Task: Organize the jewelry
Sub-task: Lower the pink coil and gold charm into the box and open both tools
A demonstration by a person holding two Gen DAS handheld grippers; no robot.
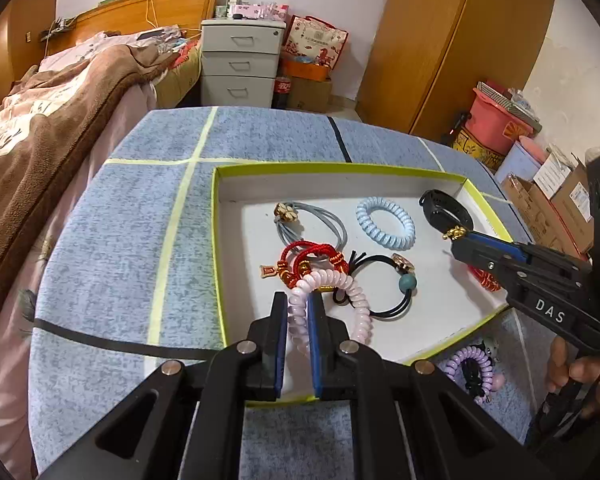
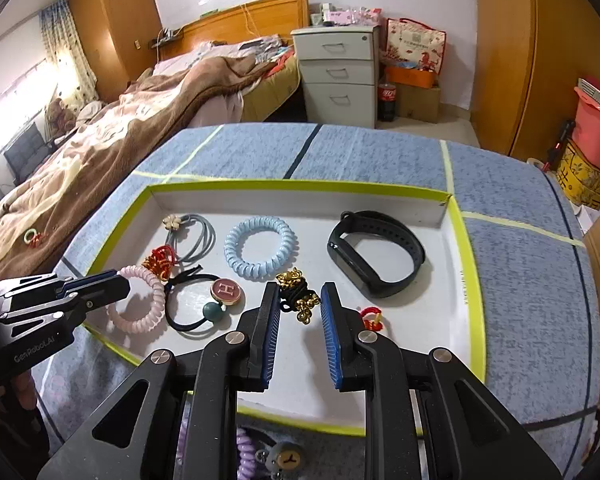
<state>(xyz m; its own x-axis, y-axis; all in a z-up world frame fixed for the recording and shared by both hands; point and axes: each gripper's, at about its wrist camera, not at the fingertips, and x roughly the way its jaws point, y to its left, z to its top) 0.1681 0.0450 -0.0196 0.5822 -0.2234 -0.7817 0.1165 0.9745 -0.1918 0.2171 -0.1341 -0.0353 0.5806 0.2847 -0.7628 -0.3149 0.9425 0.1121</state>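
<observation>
While the pink coil tie (image 1: 332,296) is pinched by the left gripper (image 1: 298,312) over the tray (image 1: 340,168), the black-and-gold tie (image 2: 298,294) is carried between the right gripper's (image 2: 300,304) fingers, apparently pinched, nearer the tray's right side.

L and R wrist cams, close, angled down, both share tray (image 1: 340,169) (opposite ends)

Bkgd: bed (image 2: 148,120) w/ brown blanket (image 1: 48,128), grey drawer unit (image 2: 336,76), cola bottle (image 2: 387,98), pink bucket (image 1: 496,120).
</observation>
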